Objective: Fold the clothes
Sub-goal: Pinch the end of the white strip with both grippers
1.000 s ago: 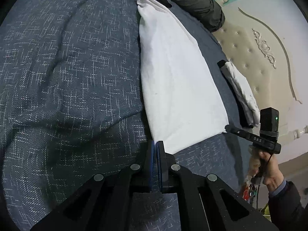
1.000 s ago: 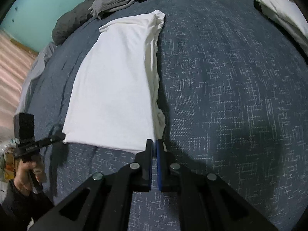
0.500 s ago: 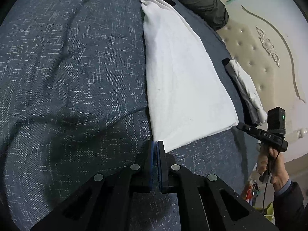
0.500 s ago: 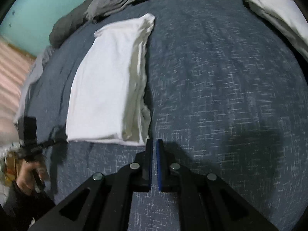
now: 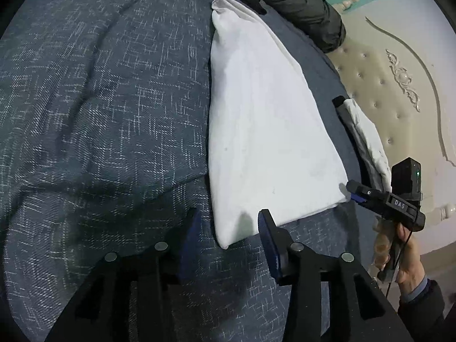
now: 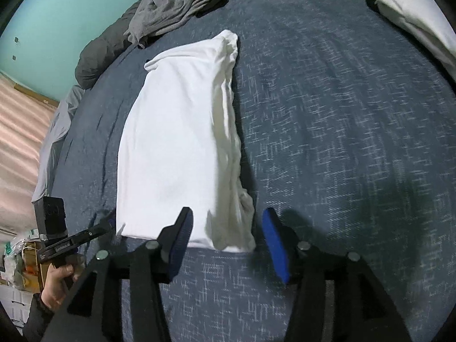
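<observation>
One folded white garment lies lengthwise on the blue bedspread, its near hem toward six o'clock. Two hand-held grippers are in view. The left hand-held gripper has just been opening; its jaws stand apart astride the near left corner, not pressing it. The right hand-held gripper has likewise just been opening, jaws apart around the near right corner. One second folded white item sits at two o'clock, one grey heap at eleven.
</observation>
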Action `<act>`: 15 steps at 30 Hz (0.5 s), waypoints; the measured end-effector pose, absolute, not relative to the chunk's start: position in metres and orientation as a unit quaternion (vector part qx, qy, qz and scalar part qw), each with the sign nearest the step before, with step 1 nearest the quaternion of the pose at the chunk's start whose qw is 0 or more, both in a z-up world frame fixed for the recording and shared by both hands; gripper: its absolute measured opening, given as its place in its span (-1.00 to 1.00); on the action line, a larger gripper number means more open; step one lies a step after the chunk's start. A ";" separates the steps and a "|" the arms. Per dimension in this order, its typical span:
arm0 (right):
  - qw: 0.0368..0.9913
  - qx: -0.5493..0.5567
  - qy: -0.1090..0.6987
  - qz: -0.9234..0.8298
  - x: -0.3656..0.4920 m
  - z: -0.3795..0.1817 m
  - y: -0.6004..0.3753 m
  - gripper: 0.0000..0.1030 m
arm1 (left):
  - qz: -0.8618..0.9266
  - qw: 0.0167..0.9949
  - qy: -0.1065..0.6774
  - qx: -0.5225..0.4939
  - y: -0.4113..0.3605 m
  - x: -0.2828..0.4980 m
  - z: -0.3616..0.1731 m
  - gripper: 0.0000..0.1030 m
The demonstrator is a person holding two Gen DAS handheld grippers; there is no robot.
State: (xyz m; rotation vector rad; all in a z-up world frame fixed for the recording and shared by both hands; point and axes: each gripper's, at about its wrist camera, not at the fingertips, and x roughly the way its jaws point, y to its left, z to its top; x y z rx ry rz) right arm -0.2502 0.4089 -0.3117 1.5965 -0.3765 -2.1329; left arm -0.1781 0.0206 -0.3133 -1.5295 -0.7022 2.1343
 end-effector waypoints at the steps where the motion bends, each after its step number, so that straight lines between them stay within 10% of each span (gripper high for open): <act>1: 0.225 0.581 -0.137 -0.770 -0.251 -0.315 0.407 0.08 | 0.767 0.209 -0.255 -0.551 0.022 -0.179 -0.315 -0.09; 15: 0.261 0.599 -0.142 -0.744 -0.263 -0.345 0.399 0.10 | 0.764 0.210 -0.274 -0.545 0.035 -0.187 -0.330 -0.05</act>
